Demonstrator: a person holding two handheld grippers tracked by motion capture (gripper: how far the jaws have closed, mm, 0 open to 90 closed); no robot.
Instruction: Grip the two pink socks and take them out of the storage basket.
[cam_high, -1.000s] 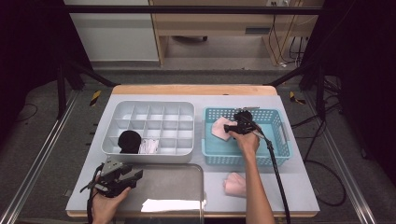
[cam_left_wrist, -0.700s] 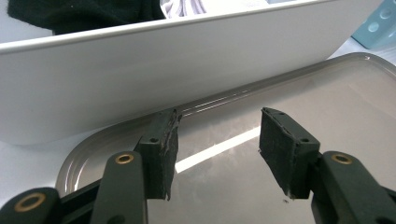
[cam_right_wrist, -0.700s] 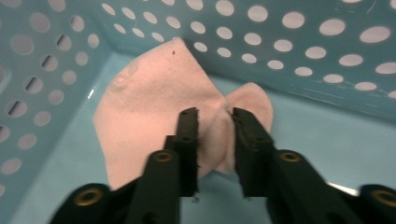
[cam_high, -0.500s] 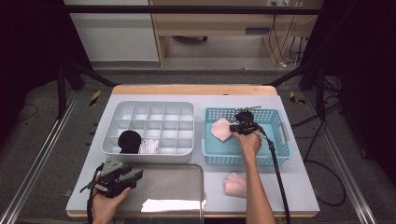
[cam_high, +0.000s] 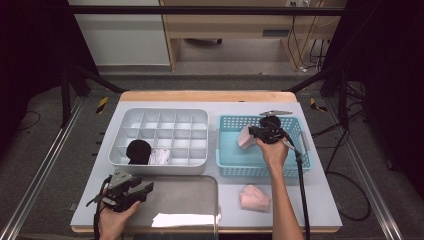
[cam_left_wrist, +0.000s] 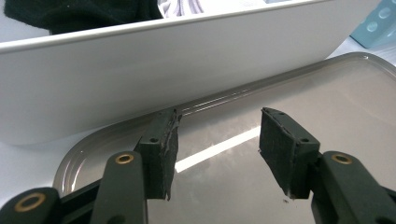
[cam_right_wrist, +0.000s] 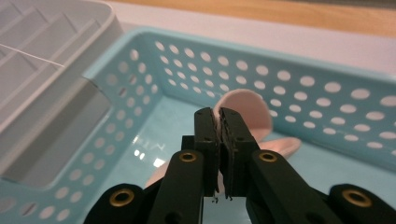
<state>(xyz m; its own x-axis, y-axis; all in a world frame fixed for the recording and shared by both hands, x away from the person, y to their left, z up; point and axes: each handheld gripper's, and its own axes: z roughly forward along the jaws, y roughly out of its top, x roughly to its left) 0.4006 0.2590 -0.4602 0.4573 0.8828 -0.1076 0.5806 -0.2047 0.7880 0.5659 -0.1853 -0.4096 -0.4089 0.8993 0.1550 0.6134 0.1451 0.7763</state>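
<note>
Pinching a pink cloth (cam_right_wrist: 243, 109) inside the blue basket (cam_high: 230, 165), right of frame, to lift it, right hand-held gripper (cam_right_wrist: 219, 123) clamped; left hand-held gripper (cam_left_wrist: 217, 140) wide, idle over the tray (cam_high: 200, 192).

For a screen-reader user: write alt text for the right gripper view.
The right gripper, its two black jaws pressed together on the edge of a pink cloth, hangs inside a light blue perforated basket. A white divided tray sits beside the basket at the left.

White divided tray (cam_left_wrist: 187, 60) walls off the gap ahead of the left tool (cam_left_wrist: 215, 154).
</note>
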